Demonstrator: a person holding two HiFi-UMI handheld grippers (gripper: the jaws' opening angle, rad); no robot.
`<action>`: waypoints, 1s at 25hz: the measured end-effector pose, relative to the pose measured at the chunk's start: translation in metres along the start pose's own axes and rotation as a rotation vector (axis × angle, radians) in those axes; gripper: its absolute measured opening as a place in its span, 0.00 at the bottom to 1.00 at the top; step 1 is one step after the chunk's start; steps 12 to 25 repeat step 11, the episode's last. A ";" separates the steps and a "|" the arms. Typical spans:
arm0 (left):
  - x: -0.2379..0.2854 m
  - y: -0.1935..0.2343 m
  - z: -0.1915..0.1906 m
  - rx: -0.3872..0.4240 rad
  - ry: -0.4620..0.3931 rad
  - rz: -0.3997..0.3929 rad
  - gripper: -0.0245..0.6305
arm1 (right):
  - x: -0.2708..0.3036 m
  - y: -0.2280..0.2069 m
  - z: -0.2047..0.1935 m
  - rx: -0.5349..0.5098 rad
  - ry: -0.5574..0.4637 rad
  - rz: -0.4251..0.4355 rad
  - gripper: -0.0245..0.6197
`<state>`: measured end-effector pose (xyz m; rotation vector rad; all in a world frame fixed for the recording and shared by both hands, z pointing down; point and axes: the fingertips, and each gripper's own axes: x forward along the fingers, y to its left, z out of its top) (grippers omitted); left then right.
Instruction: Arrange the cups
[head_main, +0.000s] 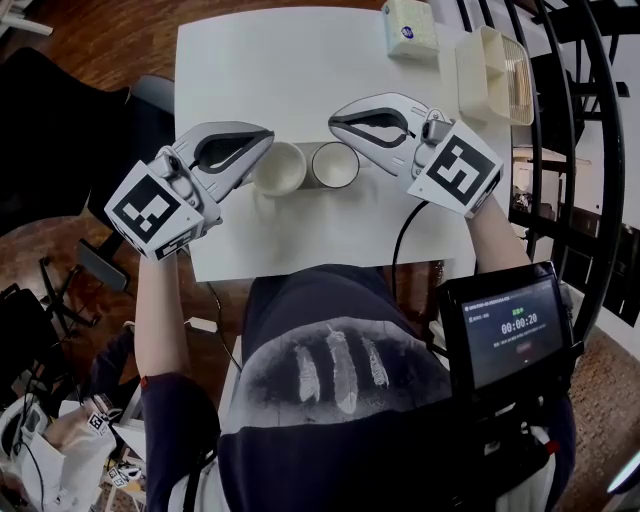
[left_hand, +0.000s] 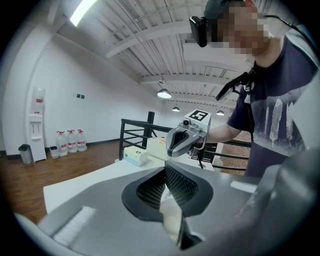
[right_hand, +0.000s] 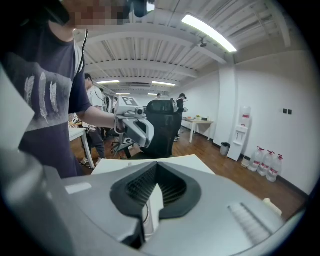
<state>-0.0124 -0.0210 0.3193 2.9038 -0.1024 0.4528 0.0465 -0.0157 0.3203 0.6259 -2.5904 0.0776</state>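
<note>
Rims are taking the grip by the desk's (head_main: 300, 60) near edge, left gripper (head_main: 266, 152) pinching the left cup (head_main: 282, 172), right gripper (head_main: 334, 124) pinching the right cup (head_main: 337, 167), both likely light but breakable.

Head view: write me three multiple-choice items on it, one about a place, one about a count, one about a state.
1. Where does the left cup stand relative to the right cup?
A. inside it
B. right beside it
C. at the opposite table corner

2. How many cups stand on the table?
A. one
B. two
C. four

3. How is the left claw?
A. shut on the left cup's rim
B. wide open high above both cups
C. lying empty on the floor

Answers:
1 B: their rims sit next to each other mid-table.
2 B: only these two show.
3 A: the left gripper view shows its jaws closed on a white rim.
</note>
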 end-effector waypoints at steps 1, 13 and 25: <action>0.000 0.000 -0.001 -0.004 0.007 0.006 0.06 | 0.001 0.000 -0.001 0.000 0.000 0.000 0.04; 0.000 -0.003 -0.014 0.002 -0.003 0.001 0.06 | 0.008 0.006 -0.007 -0.007 -0.004 -0.009 0.04; 0.000 -0.003 -0.014 0.002 -0.003 0.001 0.06 | 0.008 0.006 -0.007 -0.007 -0.004 -0.009 0.04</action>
